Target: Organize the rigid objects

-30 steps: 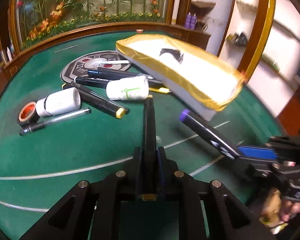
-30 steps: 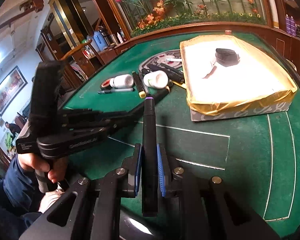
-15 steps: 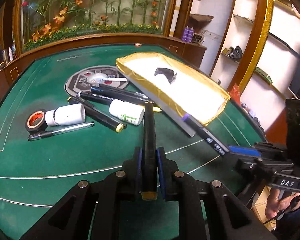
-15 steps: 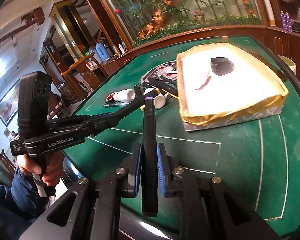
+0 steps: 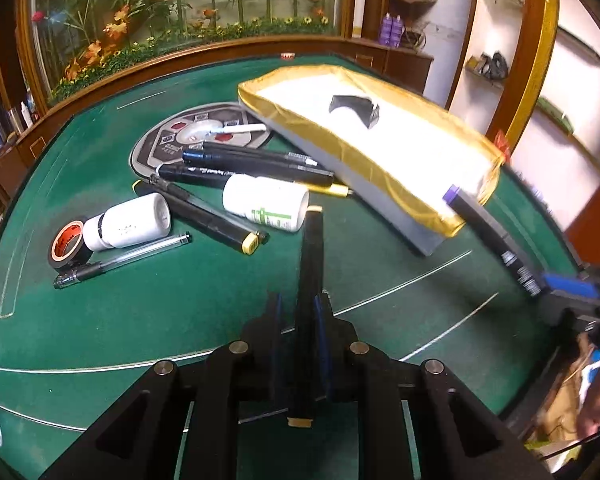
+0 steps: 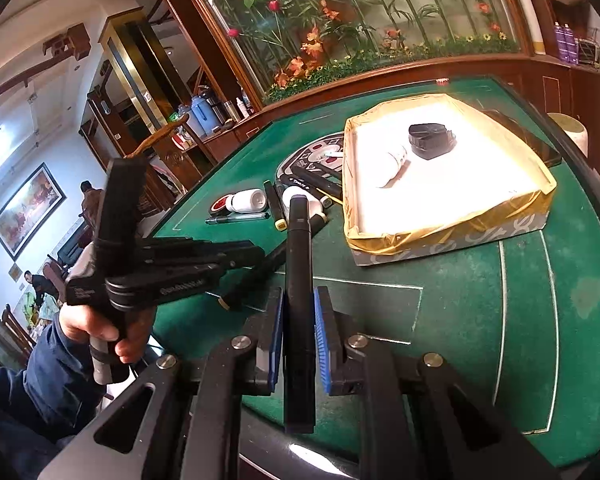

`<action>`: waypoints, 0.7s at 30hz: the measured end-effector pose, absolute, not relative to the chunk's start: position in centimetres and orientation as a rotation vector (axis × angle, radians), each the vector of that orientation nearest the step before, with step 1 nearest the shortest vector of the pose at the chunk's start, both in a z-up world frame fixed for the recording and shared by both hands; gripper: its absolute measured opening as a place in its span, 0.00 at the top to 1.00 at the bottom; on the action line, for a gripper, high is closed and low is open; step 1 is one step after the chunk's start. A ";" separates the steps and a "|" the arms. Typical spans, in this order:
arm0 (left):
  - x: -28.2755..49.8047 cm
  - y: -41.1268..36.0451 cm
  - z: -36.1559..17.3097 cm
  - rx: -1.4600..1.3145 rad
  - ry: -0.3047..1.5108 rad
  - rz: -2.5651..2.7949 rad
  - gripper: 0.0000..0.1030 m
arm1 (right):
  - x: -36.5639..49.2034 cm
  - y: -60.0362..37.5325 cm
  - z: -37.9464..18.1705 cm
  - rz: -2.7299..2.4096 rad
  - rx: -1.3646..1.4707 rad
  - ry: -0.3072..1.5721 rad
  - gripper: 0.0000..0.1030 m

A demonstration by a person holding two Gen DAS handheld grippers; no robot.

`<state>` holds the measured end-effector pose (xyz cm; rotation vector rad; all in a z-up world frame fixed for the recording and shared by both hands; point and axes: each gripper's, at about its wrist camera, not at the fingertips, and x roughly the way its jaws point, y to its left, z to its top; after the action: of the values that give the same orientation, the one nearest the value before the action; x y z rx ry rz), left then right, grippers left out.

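Markers and other rigid bits lie in a pile on your green table [image 5: 180,312], left of the gold-lined box [image 5: 416,184]. Far left, orange tape roll [image 5: 66,246] touches a white bottle [image 5: 130,222], with a clear pen [image 5: 120,262] just in front. Next a yellow-tipped marker [image 5: 216,220], then a second white bottle [image 5: 266,202] with green print, black pens [image 5: 252,166] behind it on a round grey mat [image 5: 160,144]. Your left hand-held gripper [image 5: 300,308] has just been opening its jaws; a black marker [image 5: 311,264] sits between them, tilted toward the right pad, left pad off it. Box holds a black curved piece [image 5: 354,108] and, in the right wrist view, a white item [image 6: 396,160]. Your right hand-held gripper [image 6: 298,320] is clamped on a purple-tipped marker [image 5: 484,236], its tip over the box's near corner in the left view
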<state>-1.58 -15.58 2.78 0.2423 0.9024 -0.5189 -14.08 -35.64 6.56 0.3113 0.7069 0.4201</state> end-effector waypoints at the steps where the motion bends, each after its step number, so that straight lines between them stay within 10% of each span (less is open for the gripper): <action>1: -1.5 -15.8 2.5 0.255 0.905 -0.518 0.66 | -14.0 -35.7 6.6 0.417 0.308 0.707 0.86; 4: -1.1 -16.7 1.3 0.296 0.903 -0.511 0.64 | -13.8 -35.9 6.8 0.412 0.311 0.707 0.86; 6: -0.8 -16.7 1.3 0.256 0.900 -0.531 0.86 | -13.7 -36.0 6.8 0.407 0.316 0.707 0.86; 21: -1.8 -17.0 8.4 0.026 0.792 -0.653 0.87 | -11.1 -39.6 9.3 0.342 0.362 0.684 0.86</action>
<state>-1.76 -17.01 8.36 0.0256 0.7919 -0.6527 -11.14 -39.57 9.33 0.3622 0.6843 0.3424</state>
